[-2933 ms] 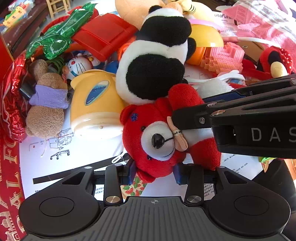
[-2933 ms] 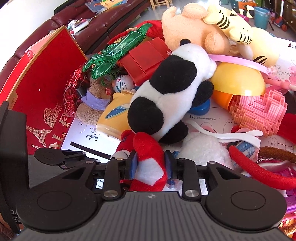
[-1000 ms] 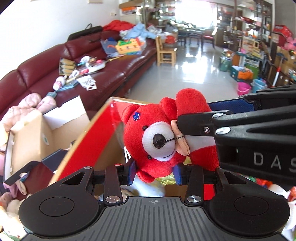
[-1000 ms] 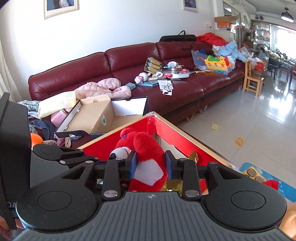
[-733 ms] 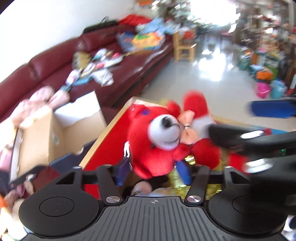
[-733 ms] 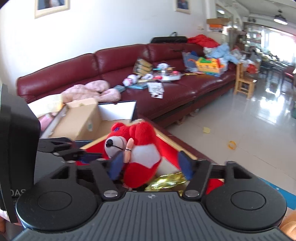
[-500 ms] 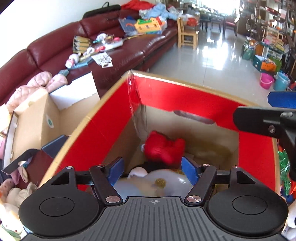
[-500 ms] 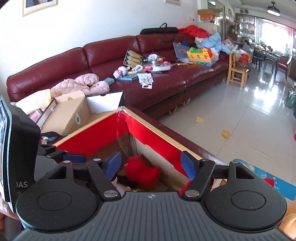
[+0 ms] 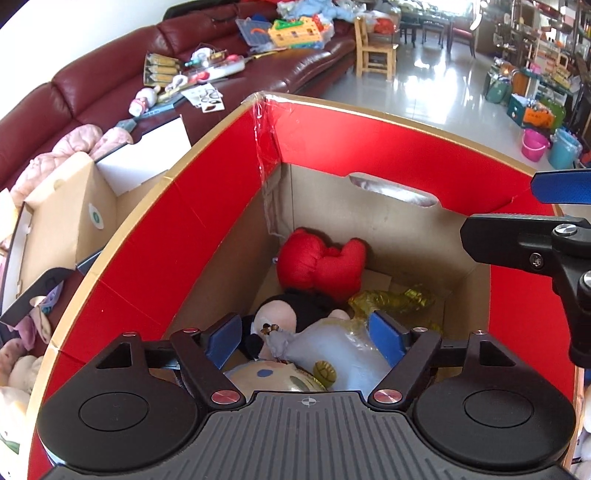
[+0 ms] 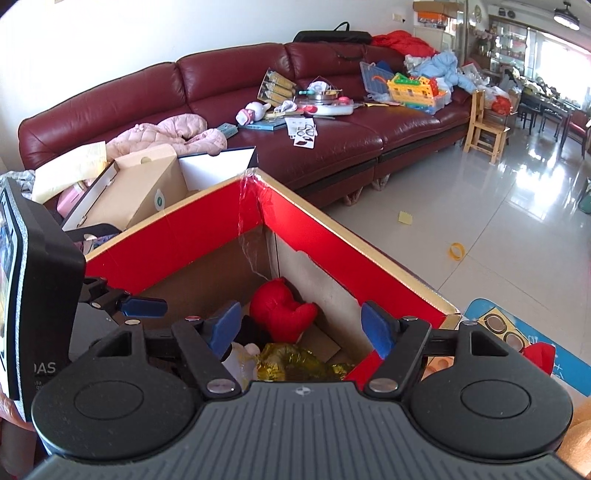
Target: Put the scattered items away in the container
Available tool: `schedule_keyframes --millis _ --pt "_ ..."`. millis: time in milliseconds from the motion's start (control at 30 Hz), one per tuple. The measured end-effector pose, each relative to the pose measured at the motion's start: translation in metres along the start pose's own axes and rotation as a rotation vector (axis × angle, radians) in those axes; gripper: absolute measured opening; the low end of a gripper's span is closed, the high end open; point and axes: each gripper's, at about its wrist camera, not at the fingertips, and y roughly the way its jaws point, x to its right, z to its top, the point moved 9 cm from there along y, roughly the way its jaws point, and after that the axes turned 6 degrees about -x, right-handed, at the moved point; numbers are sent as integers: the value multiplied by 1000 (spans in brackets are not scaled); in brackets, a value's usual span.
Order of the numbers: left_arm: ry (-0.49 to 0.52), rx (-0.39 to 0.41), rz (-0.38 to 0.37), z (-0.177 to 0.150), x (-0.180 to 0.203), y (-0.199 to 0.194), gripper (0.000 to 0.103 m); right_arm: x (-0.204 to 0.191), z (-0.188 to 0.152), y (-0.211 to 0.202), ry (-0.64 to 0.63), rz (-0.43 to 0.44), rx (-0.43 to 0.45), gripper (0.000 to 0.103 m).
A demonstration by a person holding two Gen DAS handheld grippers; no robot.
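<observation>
Dark red sofa (image 10: 207, 85) along the wall, cluttered: pink jacket (image 10: 166, 134), toy set (image 10: 413, 90) in yellow and other colours, light blue cloth (image 10: 439, 68), red cloth (image 10: 402, 38), black bag (image 10: 332, 36), papers (image 10: 303, 133). Open brown carton (image 10: 140, 184) with white flap in front of the sofa's left end. Wooden chair (image 10: 484, 127) at the sofa's right end. Glossy tile floor (image 10: 461, 192) with a yellow ring (image 10: 456, 252) and a yellow note (image 10: 405, 218). Pink bucket (image 9: 533, 144) and teal bucket (image 9: 563, 149) side by side, far right.
</observation>
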Motion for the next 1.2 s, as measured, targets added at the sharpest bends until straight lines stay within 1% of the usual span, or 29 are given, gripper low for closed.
schedule_keyframes --millis 267,300,333,367,433,533,600,667,733,833,1000,1100,1200 --pt "33 2 14 -12 1 -10 89 -5 -10 1 -32 4 -38 77" --pt "42 -2 15 -14 0 -11 90 -7 -12 1 -41 8 -47 79" --pt "56 -8 21 -18 0 -13 91 -10 -14 1 -53 12 -53 83" --pt "70 -15 27 -22 -1 -15 92 -12 -16 1 -66 15 -57 84" --pt "92 -30 26 -32 -4 -19 94 -19 -20 2 -106 18 -73 85" --pt "102 -99 20 -51 -10 -21 95 -30 -28 5 -160 19 -100 87" --pt "102 -124 18 -65 -16 -23 95 -38 -32 7 -191 26 -118 87" --pt "100 -128 24 -76 -23 -25 95 -46 -35 10 -219 32 -134 88" --pt "92 -144 23 -86 -29 -27 95 -54 -39 14 -250 31 -144 95" --pt "83 -165 28 -101 -37 -29 96 -68 -46 20 -319 25 -164 99" --pt "89 -189 33 -120 -45 -28 96 -84 -59 30 -414 25 -204 102" --pt "91 -206 22 -126 -46 -26 96 -88 -66 38 -437 29 -241 102" --pt "114 -200 16 -132 -46 -29 95 -91 -68 44 -448 27 -250 102"
